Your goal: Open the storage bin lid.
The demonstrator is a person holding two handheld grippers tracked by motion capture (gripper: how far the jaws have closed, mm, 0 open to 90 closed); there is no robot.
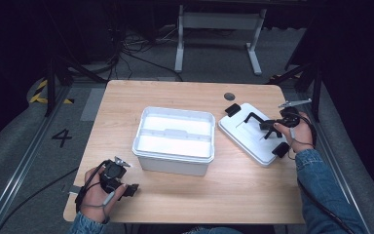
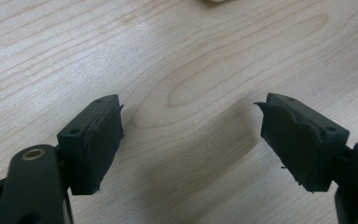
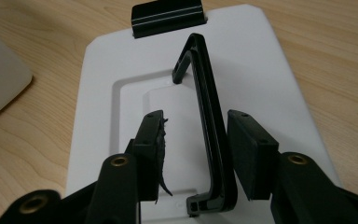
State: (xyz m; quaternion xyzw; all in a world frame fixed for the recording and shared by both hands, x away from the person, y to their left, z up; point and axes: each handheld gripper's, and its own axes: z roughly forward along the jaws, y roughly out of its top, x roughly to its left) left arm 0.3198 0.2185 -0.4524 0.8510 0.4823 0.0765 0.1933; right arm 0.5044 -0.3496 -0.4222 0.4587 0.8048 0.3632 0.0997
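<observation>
A white lid (image 1: 243, 136) lies flat on the table to the right of a white open bin (image 1: 175, 111). The lid (image 3: 261, 56) carries a black handle (image 3: 209, 121) that stands up from it. My right gripper (image 3: 196, 114) is open, and the handle runs between its jaws; the left pad stands clear of it and the right pad is close beside it. From above, the right gripper (image 1: 269, 127) sits over the lid's right half. My left gripper (image 1: 131, 189) rests at the table's near left corner, open (image 2: 191, 105), with bare wood between its fingers.
Black latches sit at the lid's far end (image 3: 168, 16) and near end (image 1: 281, 149). A small dark round hole (image 1: 229, 96) marks the table's far side. Beyond the wooden table (image 1: 199, 195) are a white frame (image 1: 219, 29) and floor cables.
</observation>
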